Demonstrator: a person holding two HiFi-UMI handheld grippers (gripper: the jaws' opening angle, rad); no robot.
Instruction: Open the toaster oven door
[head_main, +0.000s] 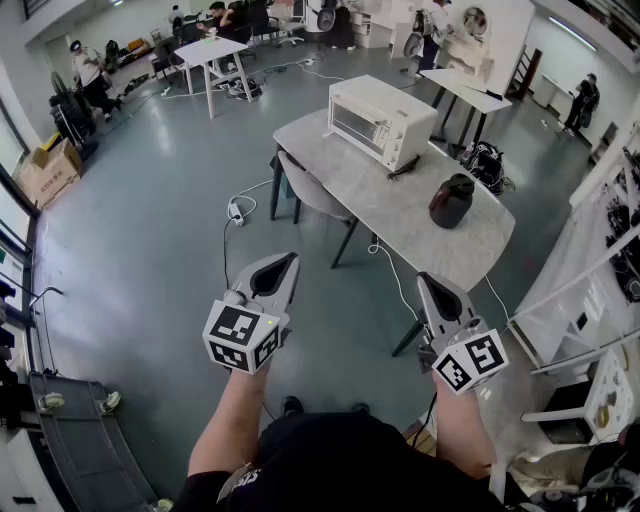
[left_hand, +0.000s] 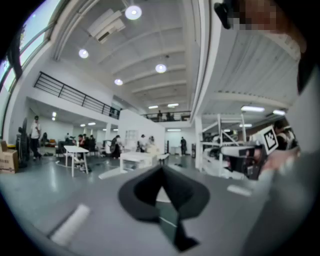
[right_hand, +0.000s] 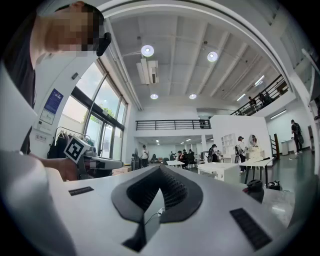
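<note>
Start-of-task posture, nothing engaged. At left, we hold the left gripper (head_main: 285, 265) low in front of the body, jaws pressed together with nothing between them, tips pointing toward the table (head_main: 400, 225); we judge this a carrying pose, since the target is well out of reach. Beyond it, a chair (head_main: 310, 190) is tucked under the near-left edge of the table, which could narrow the approach from that side. The toaster oven (head_main: 382, 122) stands on the far-left end of the table, its glass door (head_main: 358, 124) shut and facing the left side of the room, so we expect to need a walk around to meet the door front-on. The right gripper (head_main: 430, 283) hangs level with its partner, likewise closed and empty, and well apart from the oven. At far right a dark jug (head_main: 452, 200) sits on the table beside the oven, clear of the door's swing as far as we can judge.
</note>
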